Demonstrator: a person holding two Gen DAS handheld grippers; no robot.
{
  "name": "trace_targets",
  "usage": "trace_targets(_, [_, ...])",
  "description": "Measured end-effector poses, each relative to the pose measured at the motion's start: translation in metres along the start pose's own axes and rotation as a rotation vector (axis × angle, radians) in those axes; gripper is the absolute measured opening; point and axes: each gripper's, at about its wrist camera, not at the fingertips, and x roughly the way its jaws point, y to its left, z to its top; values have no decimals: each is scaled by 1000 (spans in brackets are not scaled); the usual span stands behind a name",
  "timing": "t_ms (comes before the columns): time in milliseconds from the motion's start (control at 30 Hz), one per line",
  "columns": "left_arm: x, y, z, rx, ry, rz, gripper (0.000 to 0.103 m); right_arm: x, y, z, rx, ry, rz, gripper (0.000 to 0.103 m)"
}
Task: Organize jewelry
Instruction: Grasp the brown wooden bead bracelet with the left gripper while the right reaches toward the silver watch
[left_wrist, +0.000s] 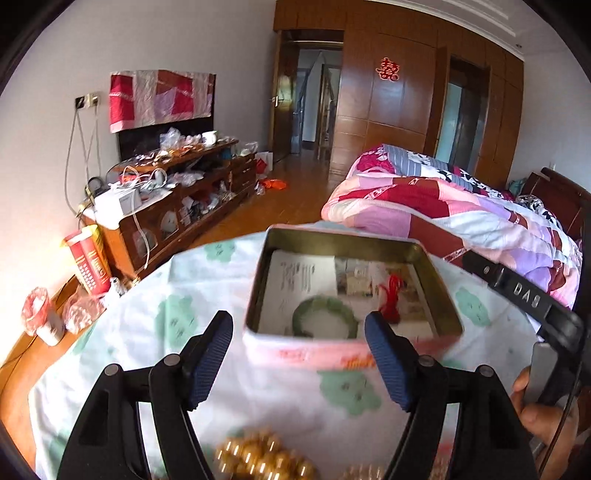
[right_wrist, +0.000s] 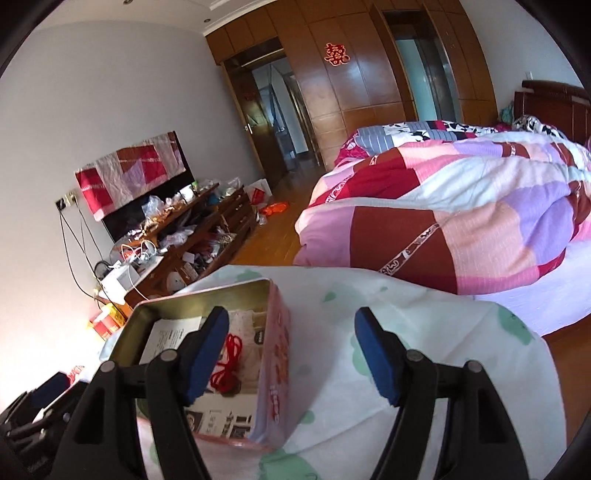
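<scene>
An open pink tin box (left_wrist: 343, 356) stands on a table with a white and green cloth (left_wrist: 207, 280). Inside lie a green bead bracelet (left_wrist: 325, 319), a red cord (left_wrist: 392, 295) and printed papers. My left gripper (left_wrist: 299, 363) is open and empty, just in front of the tin. Gold bead jewelry (left_wrist: 258, 459) lies on the cloth below it. In the right wrist view the tin (right_wrist: 275, 369) is at the left, with the red cord (right_wrist: 229, 363) inside. My right gripper (right_wrist: 291, 360) is open and empty, its left finger over the tin's right wall.
The right gripper's body and the hand (left_wrist: 543, 417) holding it show at the right of the left wrist view. A bed with a patchwork quilt (right_wrist: 461, 214) lies beyond the table. A cluttered wooden cabinet (left_wrist: 177, 195) runs along the left wall. Red boxes (left_wrist: 88, 258) stand beside the table.
</scene>
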Motion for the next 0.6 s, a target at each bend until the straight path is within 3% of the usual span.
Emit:
trace_targets(100, [-11, 4, -12, -7, 7, 15, 74, -13, 2, -7, -9, 10, -6, 74])
trace_targets(233, [-25, 14, -30, -13, 13, 76, 74, -32, 1, -19, -29, 8, -15, 82])
trace_targets(600, [-62, 46, -70, -43, 45, 124, 74, -58, -2, -48, -58, 24, -28, 82])
